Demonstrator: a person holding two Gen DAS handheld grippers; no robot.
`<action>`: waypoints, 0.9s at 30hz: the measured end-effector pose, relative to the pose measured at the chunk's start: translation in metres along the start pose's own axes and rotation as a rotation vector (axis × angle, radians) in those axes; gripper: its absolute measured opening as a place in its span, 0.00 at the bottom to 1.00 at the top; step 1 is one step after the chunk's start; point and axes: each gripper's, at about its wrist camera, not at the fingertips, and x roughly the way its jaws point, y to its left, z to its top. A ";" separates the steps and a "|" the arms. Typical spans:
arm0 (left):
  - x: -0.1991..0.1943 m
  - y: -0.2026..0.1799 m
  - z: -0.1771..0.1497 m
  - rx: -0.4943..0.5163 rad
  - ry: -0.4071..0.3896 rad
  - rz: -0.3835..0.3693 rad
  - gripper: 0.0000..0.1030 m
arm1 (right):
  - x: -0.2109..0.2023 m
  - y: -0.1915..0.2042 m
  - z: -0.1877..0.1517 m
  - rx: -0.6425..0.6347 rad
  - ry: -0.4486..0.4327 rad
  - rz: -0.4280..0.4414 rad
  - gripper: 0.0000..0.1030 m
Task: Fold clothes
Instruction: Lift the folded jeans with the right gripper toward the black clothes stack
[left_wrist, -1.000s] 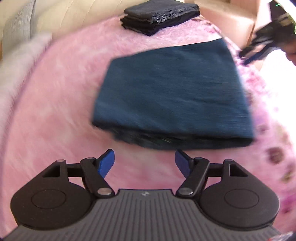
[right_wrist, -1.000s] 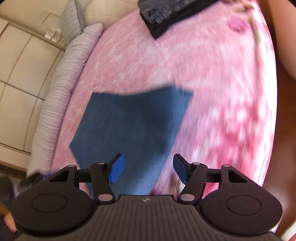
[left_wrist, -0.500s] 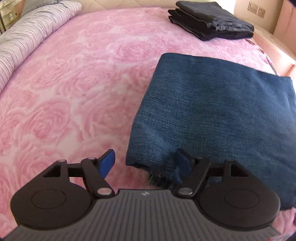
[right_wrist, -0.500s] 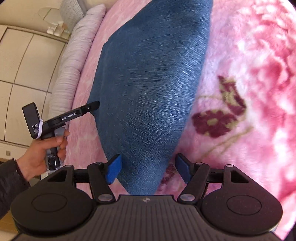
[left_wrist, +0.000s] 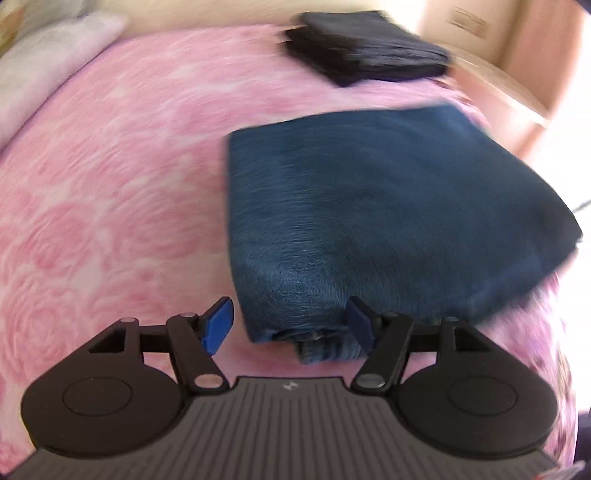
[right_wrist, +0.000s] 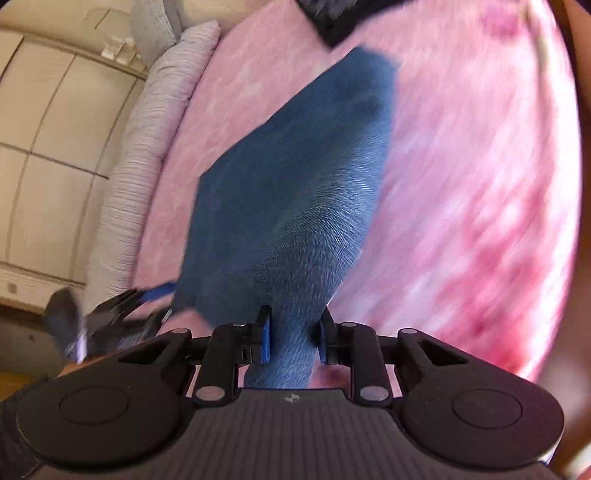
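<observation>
My right hand-held gripper (right_wrist: 293, 339) is closing on the folded jeans (right_wrist: 295, 206); my left hand-held gripper (left_wrist: 291, 325), closing, straddles their corner. Uneven lifting could unfold them.

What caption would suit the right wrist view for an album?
Right tool closing on a corner of the folded blue denim garment lying on a pink rose-patterned bedspread.

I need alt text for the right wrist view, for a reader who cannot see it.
The right gripper is closing on a corner of the folded blue denim garment, which lies on a pink floral blanket. The left gripper shows blurred at the garment's left edge, beside a striped pillow.
</observation>
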 end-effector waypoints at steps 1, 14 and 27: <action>-0.004 -0.013 -0.003 0.057 -0.011 0.029 0.64 | -0.005 -0.009 0.010 -0.002 0.006 -0.011 0.26; 0.018 -0.149 -0.072 0.970 -0.152 0.298 0.81 | 0.001 0.070 -0.094 -0.881 -0.158 -0.471 0.69; 0.043 -0.113 -0.052 0.835 -0.130 0.291 0.70 | 0.101 0.069 -0.160 -1.624 -0.175 -0.741 0.56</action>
